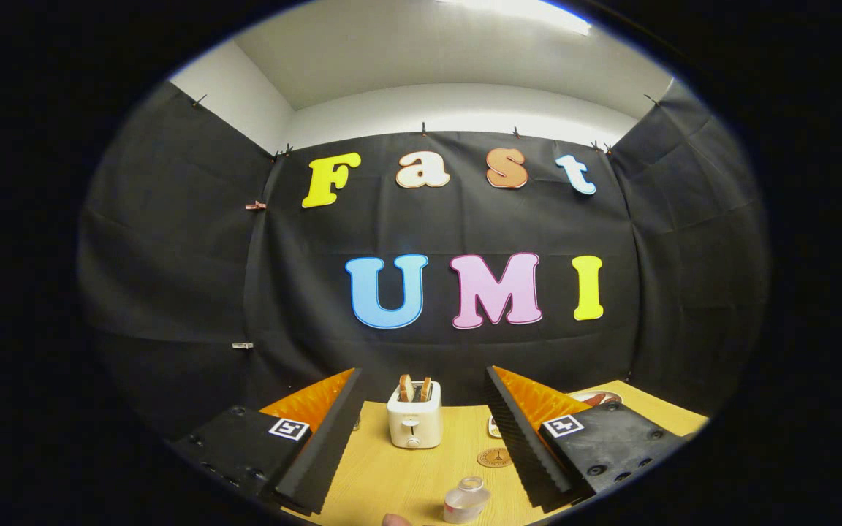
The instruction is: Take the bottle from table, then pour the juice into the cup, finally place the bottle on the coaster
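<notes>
My gripper (422,371) is open, its two black-padded fingers (319,453) spread wide above the wooden table (392,475) with nothing between them. A small clear bottle (466,500), seen from above with its round mouth towards me, stands low between the fingers, near the right one and close to me. Just beyond it a round brown coaster (495,458) lies flat on the table beside the right finger. A pale round object (492,426), perhaps the cup, peeks out from behind the right finger; I cannot tell what it is.
A white toaster (414,424) holding two slices of bread stands at the back of the table, between the fingertips. A plate (596,399) with food sits far right, beyond the right finger. A fingertip (395,520) shows at the near edge.
</notes>
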`<act>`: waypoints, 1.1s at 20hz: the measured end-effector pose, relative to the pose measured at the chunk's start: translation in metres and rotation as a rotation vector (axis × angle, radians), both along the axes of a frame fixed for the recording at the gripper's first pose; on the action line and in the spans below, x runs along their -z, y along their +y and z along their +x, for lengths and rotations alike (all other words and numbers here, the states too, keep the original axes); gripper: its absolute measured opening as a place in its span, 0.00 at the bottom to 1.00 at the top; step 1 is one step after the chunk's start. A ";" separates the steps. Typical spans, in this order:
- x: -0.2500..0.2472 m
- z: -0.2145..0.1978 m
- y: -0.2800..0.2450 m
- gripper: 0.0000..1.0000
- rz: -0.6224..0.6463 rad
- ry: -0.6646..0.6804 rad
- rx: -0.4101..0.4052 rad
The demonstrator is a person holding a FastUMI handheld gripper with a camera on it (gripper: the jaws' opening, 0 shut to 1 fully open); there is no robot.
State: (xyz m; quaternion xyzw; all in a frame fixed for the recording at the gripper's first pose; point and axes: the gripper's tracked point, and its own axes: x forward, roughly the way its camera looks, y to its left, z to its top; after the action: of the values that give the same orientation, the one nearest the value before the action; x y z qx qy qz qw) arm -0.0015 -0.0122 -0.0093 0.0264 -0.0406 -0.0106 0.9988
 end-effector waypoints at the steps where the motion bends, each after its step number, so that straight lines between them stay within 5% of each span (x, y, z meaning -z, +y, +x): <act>1: 0.008 -0.002 -0.004 0.99 0.000 0.010 0.011; 13: 0.175 -0.021 -0.031 0.99 -0.078 0.114 0.092; 22: 0.264 0.005 -0.050 0.96 -0.080 0.173 0.134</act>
State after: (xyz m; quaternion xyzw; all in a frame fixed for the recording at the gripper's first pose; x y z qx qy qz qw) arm 0.0039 -0.0621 -0.2729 -0.0172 0.0439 -0.0778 0.9959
